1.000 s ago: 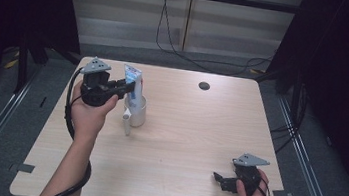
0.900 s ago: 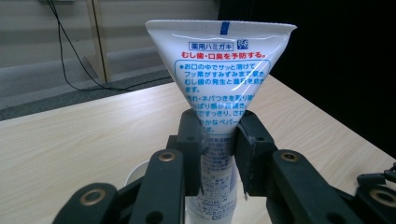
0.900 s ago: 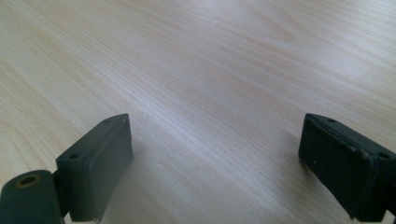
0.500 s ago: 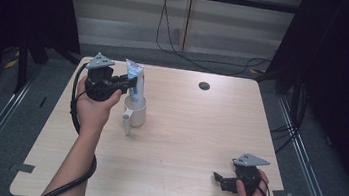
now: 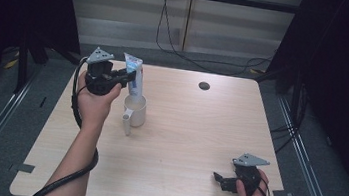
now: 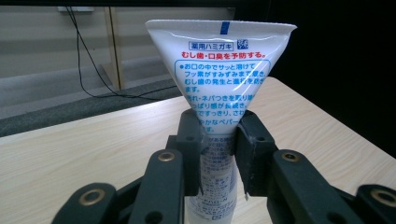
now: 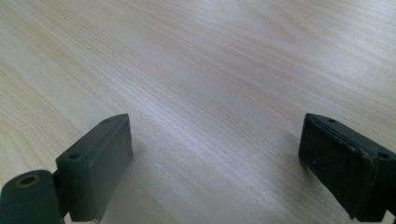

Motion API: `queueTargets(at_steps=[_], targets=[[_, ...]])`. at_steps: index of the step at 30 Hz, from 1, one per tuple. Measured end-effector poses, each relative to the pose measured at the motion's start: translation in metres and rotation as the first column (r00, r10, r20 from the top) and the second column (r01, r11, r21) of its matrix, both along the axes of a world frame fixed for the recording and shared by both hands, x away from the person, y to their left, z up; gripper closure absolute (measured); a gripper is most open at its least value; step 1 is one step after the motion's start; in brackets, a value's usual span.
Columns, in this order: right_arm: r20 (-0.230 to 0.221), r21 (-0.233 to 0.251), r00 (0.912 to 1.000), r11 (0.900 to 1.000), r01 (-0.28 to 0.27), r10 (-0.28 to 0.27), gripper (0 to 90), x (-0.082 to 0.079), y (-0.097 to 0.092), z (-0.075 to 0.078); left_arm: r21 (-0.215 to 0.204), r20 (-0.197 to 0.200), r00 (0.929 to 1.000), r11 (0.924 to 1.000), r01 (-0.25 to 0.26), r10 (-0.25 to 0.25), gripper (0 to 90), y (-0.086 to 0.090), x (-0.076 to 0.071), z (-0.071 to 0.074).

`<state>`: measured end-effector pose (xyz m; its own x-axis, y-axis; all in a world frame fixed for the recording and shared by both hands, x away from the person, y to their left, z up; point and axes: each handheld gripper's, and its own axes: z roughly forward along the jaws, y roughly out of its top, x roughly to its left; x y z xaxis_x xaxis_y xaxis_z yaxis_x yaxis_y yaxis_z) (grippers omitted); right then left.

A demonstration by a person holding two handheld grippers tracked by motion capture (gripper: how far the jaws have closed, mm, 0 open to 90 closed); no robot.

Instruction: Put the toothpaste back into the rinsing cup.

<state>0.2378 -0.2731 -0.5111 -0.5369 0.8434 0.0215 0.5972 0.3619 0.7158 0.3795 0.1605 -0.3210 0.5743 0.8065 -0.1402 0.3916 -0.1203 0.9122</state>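
At the worktop's (image 5: 182, 144) ten o'clock, the left hand-held gripper (image 5: 123, 76) pinches an upright toothpaste tube (image 5: 133, 75) over the mug (image 5: 135, 111); the soft tube could slip or tip the mug. At five o'clock, the right hand-held gripper (image 5: 219, 178) rests wide, empty.

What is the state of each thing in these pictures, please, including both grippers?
Toothpaste tube: upright, crimped end up, lower end in or over the cup's mouth; cannot tell which.
Cup: upright on the table, handle toward the person.
Left gripper: shut on the toothpaste tube, raised above the table.
Right gripper: open, holding nothing, low over the bare table.
Dark round spot: at the table's far side, apart from everything.
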Motion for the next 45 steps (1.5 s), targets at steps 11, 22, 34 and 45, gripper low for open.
queueTargets(at_steps=[11, 22, 34, 45], targets=[[0.000, -0.002, 1.0000, 1.0000, -0.002, 0.002, 9.2, 0.000, 0.000, 0.000, 0.007, -0.004, 1.0000, 1.0000, -0.007, 0.007, 73.0, -0.006, 0.008, -0.011], [0.001, -0.002, 1.0000, 1.0000, -0.003, 0.003, 9.2, 0.000, 0.000, 0.000, 0.017, -0.007, 0.9997, 0.9996, -0.024, 0.024, 72.9, -0.012, 0.011, -0.021], [0.001, -0.002, 1.0000, 1.0000, -0.003, 0.003, 9.2, 0.000, 0.000, 0.000, 0.036, -0.009, 0.9988, 0.9982, -0.048, 0.049, 72.8, -0.015, 0.013, -0.030], [0.000, -0.002, 1.0000, 1.0000, -0.002, 0.002, 9.2, 0.000, 0.000, 0.000, 0.041, -0.025, 0.9973, 0.9969, -0.068, 0.069, 72.6, -0.016, 0.015, -0.043]])
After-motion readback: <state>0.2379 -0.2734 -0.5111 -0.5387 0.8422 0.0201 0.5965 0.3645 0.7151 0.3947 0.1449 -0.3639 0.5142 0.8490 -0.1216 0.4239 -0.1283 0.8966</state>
